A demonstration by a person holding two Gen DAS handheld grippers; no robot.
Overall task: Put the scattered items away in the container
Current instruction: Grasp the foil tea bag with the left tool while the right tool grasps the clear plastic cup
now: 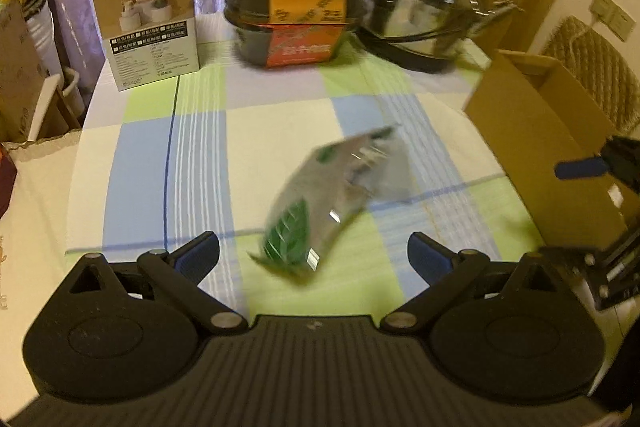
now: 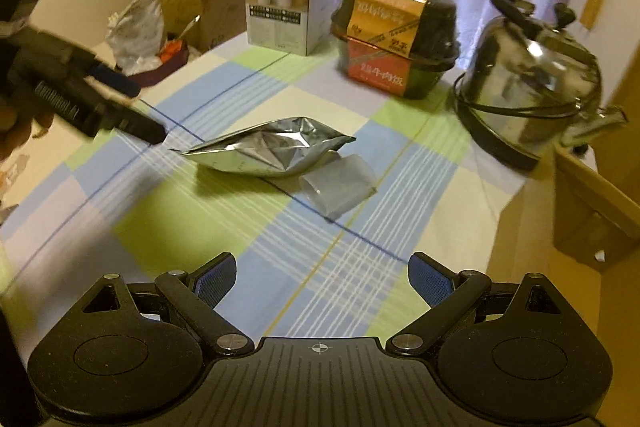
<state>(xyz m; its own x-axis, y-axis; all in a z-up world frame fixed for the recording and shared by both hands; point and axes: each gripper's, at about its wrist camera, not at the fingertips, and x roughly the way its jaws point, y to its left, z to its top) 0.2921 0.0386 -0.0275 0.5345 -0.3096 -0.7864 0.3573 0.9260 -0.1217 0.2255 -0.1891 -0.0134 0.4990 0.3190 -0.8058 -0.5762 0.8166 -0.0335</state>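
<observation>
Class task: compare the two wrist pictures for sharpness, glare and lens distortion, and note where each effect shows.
Left wrist view: motion blur smears the foil pouch and the kettle; the table edge bows from the fisheye. Right wrist view: sharper, the pouch's creases glint and it casts a shadow on the cloth; the left gripper at the frame edge is blurred.

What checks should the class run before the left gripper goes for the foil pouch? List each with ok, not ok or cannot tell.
1. Left gripper open: ok.
2. Foil pouch free on the tablecloth, nothing on top: ok.
3. Pouch between the left fingers: not ok, it lies ahead of them.
4. Right gripper open and empty: ok.
5. Cardboard box open at the top: ok.
6. Room inside the box: cannot tell.
</observation>
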